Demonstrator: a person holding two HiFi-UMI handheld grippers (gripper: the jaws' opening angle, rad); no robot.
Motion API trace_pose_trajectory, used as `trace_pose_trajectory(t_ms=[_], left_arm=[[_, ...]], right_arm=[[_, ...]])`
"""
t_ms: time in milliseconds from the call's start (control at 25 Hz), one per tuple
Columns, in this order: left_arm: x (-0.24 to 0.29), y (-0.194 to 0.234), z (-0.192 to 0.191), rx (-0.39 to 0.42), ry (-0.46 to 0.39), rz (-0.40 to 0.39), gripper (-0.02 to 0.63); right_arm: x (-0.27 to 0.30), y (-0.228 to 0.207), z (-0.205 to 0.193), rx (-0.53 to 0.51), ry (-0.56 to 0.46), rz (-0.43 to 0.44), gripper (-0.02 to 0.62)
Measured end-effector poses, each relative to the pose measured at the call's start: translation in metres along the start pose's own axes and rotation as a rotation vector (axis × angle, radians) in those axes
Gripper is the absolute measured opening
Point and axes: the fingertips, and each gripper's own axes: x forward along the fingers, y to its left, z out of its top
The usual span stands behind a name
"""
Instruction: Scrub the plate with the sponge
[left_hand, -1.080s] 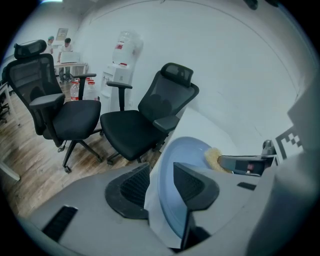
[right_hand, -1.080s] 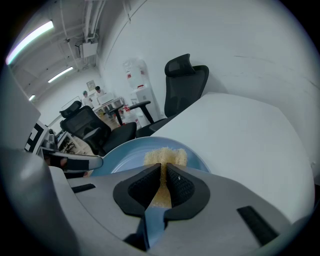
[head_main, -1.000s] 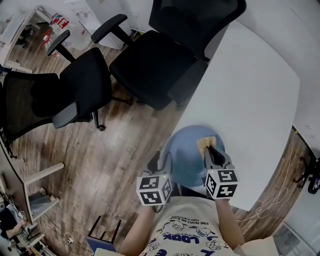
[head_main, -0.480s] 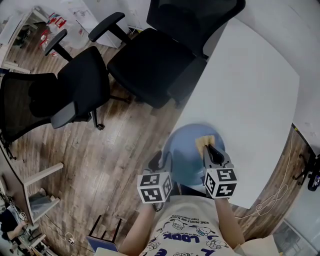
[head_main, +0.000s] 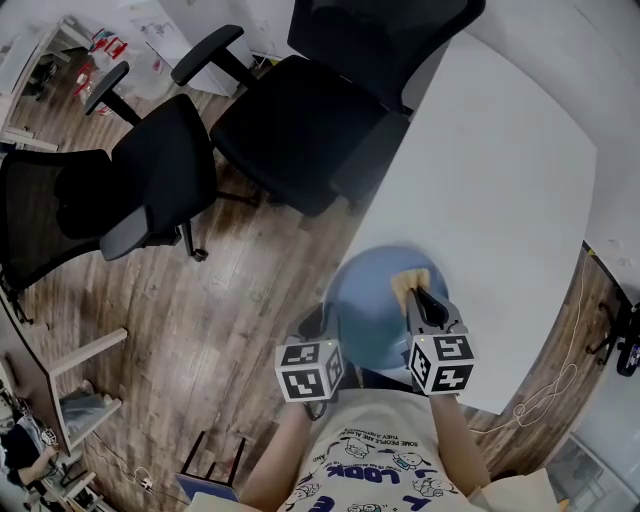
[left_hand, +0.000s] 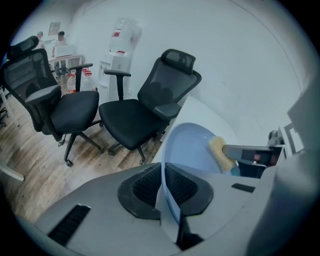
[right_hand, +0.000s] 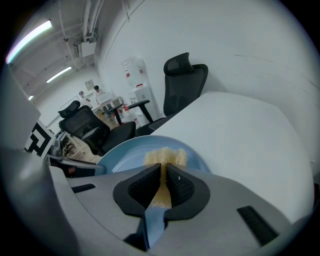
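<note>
A light blue plate (head_main: 375, 310) lies at the near edge of the white table (head_main: 500, 170), partly over the edge. My left gripper (head_main: 322, 326) is at its left rim; its jaws have just been closing. In the left gripper view the plate (left_hand: 192, 142) has its rim pinched between the dark pads of my left gripper (left_hand: 162, 172). My right gripper (head_main: 420, 296) is shut on a yellow sponge (head_main: 409, 282), which rests on the plate's far right part. In the right gripper view the sponge (right_hand: 165, 156) sticks out past my right gripper (right_hand: 164, 172) onto the plate (right_hand: 127, 159).
Two black office chairs (head_main: 300, 120) (head_main: 110, 200) stand on the wooden floor left of the table. A water dispenser (left_hand: 120, 45) stands by the far wall. A pale cable (head_main: 545, 400) lies on the floor at the right. The table's far side is bare.
The left gripper's jaws have come together on the plate's left rim. The right gripper and the sponge have kept their place on the plate.
</note>
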Motion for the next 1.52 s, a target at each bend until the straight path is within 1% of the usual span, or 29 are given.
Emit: trace_pose_trajectory(t_ms=[200, 360, 680, 1000, 1240, 1520], left_arm=[[-0.001, 0.003, 0.001, -0.065, 0.006, 0.000, 0.029], [0.000, 0.003, 0.001, -0.076, 0.007, 0.002, 0.028], [0.004, -0.002, 0.002, -0.051, 0.026, -0.009, 0.025], [0.005, -0.004, 0.002, -0.025, 0.036, -0.015, 0.026], [0.006, -0.007, 0.002, 0.014, 0.049, -0.007, 0.026], [0.007, -0.006, 0.000, 0.024, 0.058, -0.014, 0.026]], right_arm=[[0.000, 0.000, 0.001, 0.006, -0.001, -0.011, 0.044], [0.000, -0.004, 0.004, 0.016, -0.009, -0.024, 0.044], [0.005, -0.019, 0.009, 0.046, -0.009, -0.069, 0.044], [0.018, -0.026, 0.006, 0.105, 0.044, -0.089, 0.044], [0.027, -0.028, 0.007, 0.155, 0.071, -0.087, 0.044], [0.036, -0.023, 0.010, 0.170, 0.083, -0.069, 0.044]])
